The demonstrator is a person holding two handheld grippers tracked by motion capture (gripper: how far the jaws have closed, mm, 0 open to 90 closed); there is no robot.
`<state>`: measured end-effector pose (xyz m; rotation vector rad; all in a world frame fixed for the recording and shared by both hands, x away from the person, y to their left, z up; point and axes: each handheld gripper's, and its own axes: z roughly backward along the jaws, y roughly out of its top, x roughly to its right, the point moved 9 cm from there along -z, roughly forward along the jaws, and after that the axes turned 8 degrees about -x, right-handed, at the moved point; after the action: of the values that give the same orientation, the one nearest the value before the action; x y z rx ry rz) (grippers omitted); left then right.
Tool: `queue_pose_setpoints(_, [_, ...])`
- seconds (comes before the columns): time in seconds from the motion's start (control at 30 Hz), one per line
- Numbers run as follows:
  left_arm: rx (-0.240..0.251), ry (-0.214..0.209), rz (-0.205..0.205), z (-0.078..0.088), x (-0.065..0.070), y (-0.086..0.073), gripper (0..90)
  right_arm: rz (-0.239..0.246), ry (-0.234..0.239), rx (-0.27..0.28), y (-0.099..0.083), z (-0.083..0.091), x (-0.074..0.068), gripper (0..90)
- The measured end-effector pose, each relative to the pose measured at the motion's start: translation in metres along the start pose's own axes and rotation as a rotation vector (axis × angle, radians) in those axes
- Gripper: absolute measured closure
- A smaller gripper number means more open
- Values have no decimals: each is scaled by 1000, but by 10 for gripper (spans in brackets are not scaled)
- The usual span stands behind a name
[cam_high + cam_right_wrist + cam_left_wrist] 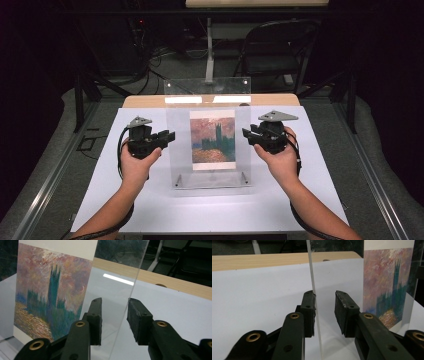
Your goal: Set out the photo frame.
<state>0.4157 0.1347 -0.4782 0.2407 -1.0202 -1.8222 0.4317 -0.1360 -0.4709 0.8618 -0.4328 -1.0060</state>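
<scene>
A clear acrylic picture frame (177, 150) stands upright on the white sheet, holding a painted print (212, 140) of dark towers under a pink sky. My left gripper (170, 136) is at the frame's left edge and my right gripper (246, 134) at its right edge. In the left gripper view the panel edge (313, 287) runs between the jaws of the left gripper (325, 305); one pad (308, 307) rests against it and the other stands apart. In the right gripper view the panel edge (130, 295) sits between the jaws of the right gripper (114, 312), with gaps on both sides.
The white sheet (150, 200) covers a wooden table (145, 101). Small metal standoffs (177, 182) hold the frame at its foot. A folding chair (275, 50) and a table leg (210, 55) stand beyond the far edge.
</scene>
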Motion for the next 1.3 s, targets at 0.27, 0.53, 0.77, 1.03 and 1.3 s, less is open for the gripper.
queue_pose_setpoints(0.27, [30, -20, -27, 13, 9, -11, 732, 35, -4, 15, -9, 18, -10, 682])
queue_pose_setpoints(0.53, [55, -45, -71, 27, 19, -26, 730, 24, 40, 60, -21, 35, -19, 689])
queue_pose_setpoints(0.77, [77, -48, -112, 33, 26, -36, 710, 12, 86, 93, -33, 46, -25, 686])
queue_pose_setpoints(1.03, [84, -70, -130, 32, 36, -48, 611, 41, 113, 94, -43, 50, -34, 630])
queue_pose_setpoints(1.3, [85, -52, -145, 31, 35, -55, 527, 51, 132, 101, -51, 52, -37, 539])
